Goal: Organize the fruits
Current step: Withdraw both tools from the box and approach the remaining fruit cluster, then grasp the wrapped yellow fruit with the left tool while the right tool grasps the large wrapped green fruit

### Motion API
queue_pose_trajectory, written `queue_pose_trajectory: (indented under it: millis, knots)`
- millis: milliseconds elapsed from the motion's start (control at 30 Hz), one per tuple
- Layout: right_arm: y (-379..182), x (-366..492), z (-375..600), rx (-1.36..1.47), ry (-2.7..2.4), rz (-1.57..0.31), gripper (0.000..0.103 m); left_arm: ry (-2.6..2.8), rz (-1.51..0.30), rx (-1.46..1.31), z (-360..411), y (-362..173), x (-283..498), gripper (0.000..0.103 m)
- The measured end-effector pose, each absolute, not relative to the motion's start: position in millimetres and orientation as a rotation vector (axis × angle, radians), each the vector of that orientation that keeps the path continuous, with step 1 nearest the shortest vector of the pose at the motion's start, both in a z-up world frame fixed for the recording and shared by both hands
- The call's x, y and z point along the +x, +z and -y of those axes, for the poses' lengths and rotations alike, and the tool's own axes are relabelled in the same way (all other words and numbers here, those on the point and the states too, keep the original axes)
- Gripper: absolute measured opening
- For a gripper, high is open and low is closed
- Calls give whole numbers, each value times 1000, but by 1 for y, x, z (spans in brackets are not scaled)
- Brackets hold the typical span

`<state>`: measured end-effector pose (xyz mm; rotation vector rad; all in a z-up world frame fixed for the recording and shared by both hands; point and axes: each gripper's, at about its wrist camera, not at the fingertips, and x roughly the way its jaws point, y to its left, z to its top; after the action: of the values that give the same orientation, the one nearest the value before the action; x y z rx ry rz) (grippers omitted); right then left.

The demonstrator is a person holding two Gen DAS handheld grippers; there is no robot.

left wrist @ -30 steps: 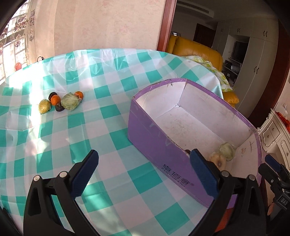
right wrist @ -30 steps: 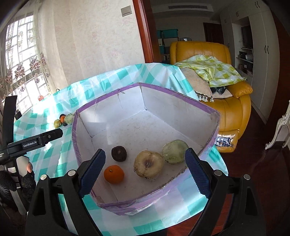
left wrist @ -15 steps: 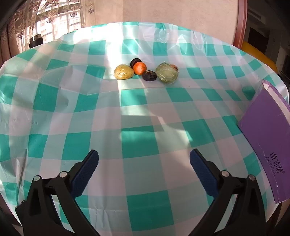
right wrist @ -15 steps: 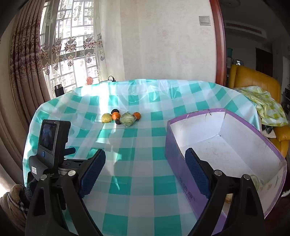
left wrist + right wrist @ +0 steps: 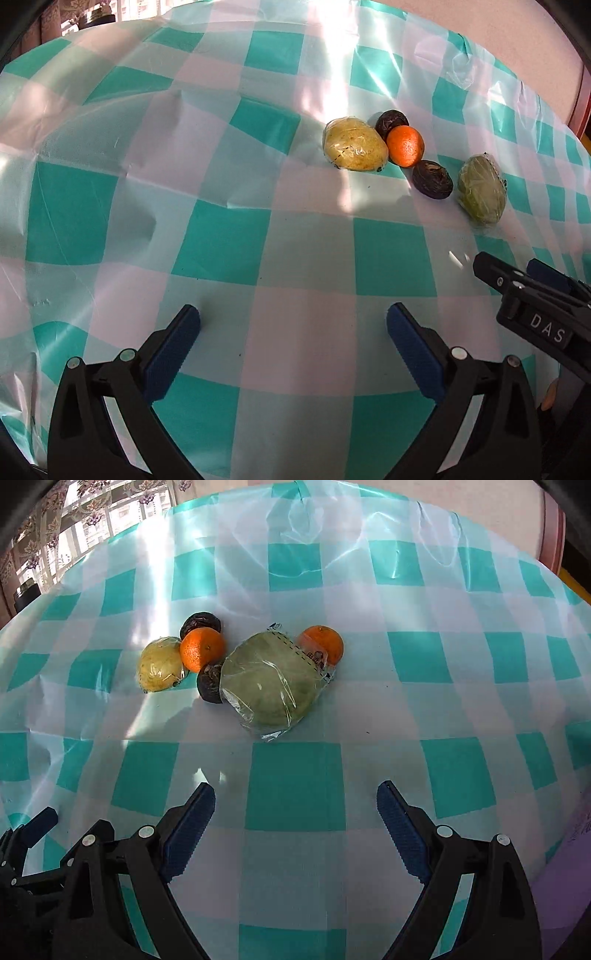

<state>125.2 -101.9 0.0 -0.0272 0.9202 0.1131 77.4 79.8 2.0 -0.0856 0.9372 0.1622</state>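
Left gripper (image 5: 293, 326) and right gripper (image 5: 295, 803) side by side, each with its blue-padded fingers (image 5: 400, 825) spread wide apart, holding nothing.

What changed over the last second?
Both tongs, left and right, swung away from the purple box and closed in on the fruit pile on the tablecloth. Nothing was grasped or released. Both stay open and empty; the pile looks unmoved.
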Motion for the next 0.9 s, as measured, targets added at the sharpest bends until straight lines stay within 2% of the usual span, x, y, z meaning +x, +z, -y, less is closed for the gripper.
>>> queue_pose_trajectory:
  millis: [267, 400, 500, 700, 900]
  knots:
    - [3, 169, 99, -23, 113, -915, 89, 105, -932, -66, -68, 5, 134, 101]
    - [7, 180, 98, -6, 132, -900, 83, 70, -928, 16, -58, 8, 161, 102]
    - [11, 177, 101, 17, 165, -861, 59, 28, -920, 68, -53, 9, 174, 102]
    - [12, 173, 153, 327, 210, -808, 58, -19, -900, 1, -68, 16, 184, 101]
    - [14, 171, 155, 343, 193, -787, 58, 18, -891, 82, -58, 17, 204, 101]
